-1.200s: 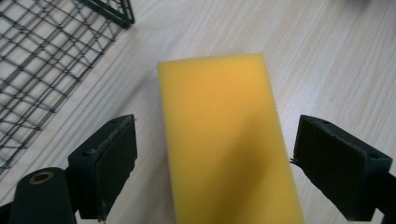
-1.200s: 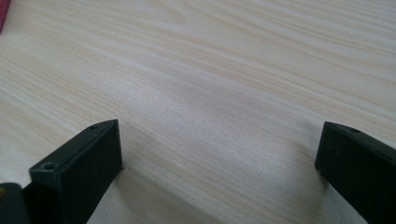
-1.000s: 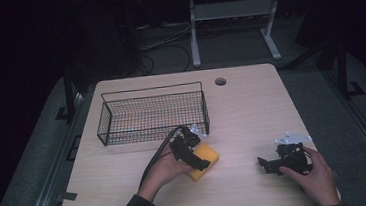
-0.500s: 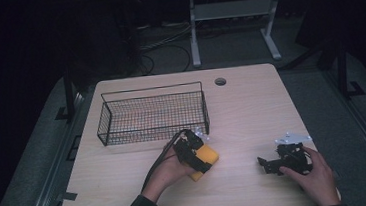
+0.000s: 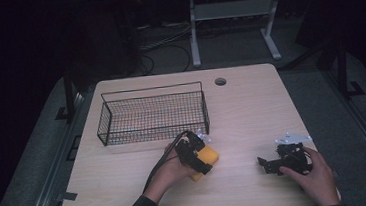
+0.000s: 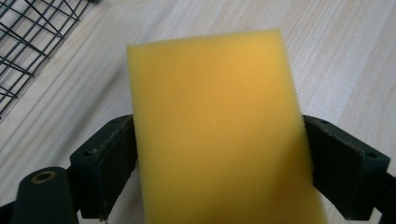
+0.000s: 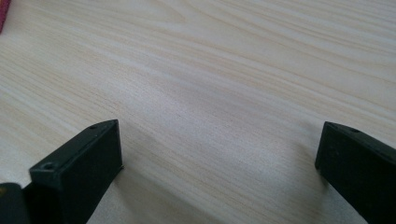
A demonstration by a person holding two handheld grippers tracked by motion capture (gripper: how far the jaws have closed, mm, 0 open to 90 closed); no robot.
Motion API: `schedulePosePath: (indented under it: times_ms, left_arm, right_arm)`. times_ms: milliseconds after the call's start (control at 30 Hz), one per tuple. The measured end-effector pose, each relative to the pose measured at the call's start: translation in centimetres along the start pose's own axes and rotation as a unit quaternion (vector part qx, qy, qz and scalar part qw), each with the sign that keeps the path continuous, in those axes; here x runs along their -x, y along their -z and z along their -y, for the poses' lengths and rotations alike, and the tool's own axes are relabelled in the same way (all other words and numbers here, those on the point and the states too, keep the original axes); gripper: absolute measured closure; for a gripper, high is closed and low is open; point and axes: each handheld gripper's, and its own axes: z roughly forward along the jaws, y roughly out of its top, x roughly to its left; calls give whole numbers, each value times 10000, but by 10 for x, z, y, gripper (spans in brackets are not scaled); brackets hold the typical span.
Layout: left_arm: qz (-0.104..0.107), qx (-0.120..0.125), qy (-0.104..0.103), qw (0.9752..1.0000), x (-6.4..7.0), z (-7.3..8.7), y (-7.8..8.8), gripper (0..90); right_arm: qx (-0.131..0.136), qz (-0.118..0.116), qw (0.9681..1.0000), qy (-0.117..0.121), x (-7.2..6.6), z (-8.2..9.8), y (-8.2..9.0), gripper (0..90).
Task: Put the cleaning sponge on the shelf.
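Sponge [image 6: 219, 126], yellow: your left gripper [image 5: 199, 156] clamps it on both flanks, just in front of the wire basket [image 5: 152, 115], above the table [image 5: 252, 112]; its long axis runs straight out along the jaws, away from your hand. Your right gripper [image 5: 271, 164] rests wide open, holding nothing.

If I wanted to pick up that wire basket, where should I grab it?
Probably the top rim wire of the wire basket, coming straight down from above. It stands upright and open-topped on the table, so the rim is bare and thin enough to fit between two jaws. The near long side is closest, by the left gripper holding the yellow sponge.
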Motion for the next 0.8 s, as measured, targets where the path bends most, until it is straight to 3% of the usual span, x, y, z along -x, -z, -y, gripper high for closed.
schedulePosePath:
  times_ms: [800]
  left_arm:
    - [-26, 6, -13, 10000, -1, 1, 6, 213]
  right_arm:
    - [-1, 1, 10000, 5, 0, 0, 0, 0]
